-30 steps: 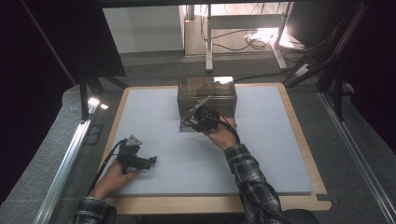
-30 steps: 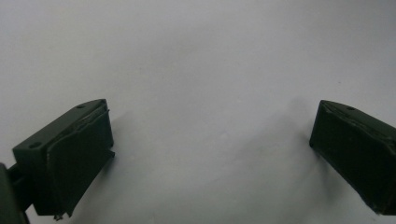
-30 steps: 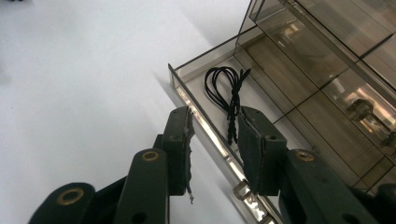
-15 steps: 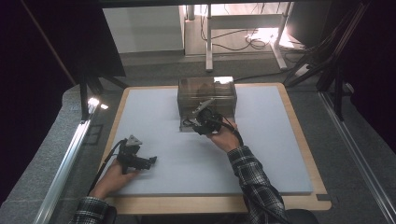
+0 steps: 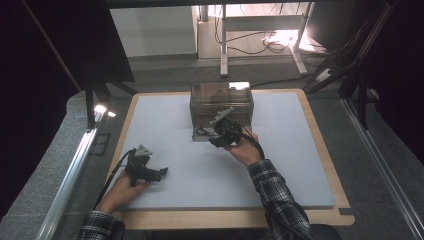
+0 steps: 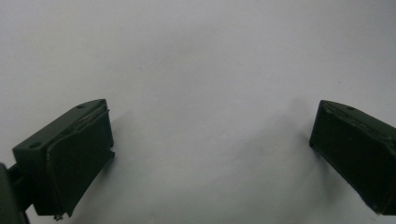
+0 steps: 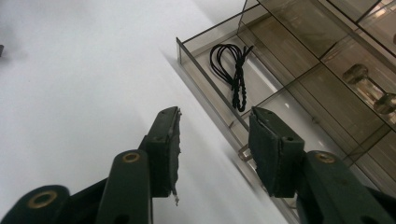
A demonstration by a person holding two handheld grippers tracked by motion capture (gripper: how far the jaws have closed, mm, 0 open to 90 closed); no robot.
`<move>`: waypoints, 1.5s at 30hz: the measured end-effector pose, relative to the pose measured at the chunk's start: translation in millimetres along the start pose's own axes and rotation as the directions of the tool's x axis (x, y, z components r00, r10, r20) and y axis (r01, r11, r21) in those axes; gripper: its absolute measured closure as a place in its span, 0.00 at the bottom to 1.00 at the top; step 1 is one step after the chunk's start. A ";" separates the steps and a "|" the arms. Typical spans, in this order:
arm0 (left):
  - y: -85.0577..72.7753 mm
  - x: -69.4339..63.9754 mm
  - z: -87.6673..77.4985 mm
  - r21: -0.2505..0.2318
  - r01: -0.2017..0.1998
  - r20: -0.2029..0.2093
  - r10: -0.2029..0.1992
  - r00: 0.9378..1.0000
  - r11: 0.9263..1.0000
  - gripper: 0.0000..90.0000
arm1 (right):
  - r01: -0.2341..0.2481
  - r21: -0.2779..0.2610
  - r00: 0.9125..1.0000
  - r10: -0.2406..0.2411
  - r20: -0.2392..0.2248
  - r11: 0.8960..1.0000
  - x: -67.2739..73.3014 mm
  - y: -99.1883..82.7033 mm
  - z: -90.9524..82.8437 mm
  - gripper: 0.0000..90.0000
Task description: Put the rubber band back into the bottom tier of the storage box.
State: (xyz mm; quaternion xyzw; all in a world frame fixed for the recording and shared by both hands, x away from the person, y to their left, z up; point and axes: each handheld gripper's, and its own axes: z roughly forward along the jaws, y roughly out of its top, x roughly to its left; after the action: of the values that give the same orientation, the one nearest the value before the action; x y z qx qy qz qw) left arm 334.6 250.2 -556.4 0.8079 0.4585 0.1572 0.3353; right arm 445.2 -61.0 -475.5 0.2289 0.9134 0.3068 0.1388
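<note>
no readable text, no labels, no brands, no numbers, no signs anywhere in view

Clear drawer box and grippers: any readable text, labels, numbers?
None readable.
Clear drawer box: no label or print.
Black cord in the open drawer: no tag.
Right gripper and left gripper: jaws unmarked.
Grey mat: blank.

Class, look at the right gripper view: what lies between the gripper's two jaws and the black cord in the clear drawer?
The drawer's clear front wall; the black cord lies just behind it.
</note>
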 end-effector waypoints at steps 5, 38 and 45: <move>0.0 0.0 0.0 0.000 0.000 0.000 0.000 1.000 1.000 0.00 | 0.000 0.001 1.000 0.000 0.005 1.000 -0.4 -3.2 -1.9 0.51; 0.0 0.0 0.0 -0.001 0.000 0.000 0.000 1.000 1.000 0.00 | -0.063 0.000 0.998 0.063 -0.016 0.998 -6.3 -28.4 -18.2 0.30; 0.0 0.0 0.0 0.000 0.000 0.000 0.000 1.000 1.000 0.00 | -0.080 0.004 0.996 0.080 -0.027 0.997 -7.8 -33.9 -23.4 0.26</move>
State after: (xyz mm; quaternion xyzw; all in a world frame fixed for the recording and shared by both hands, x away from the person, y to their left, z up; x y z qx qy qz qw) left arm 334.6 250.2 -556.4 0.8078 0.4585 0.1574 0.3354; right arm 431.3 -100.5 -477.7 0.2611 0.9057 0.3138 0.1139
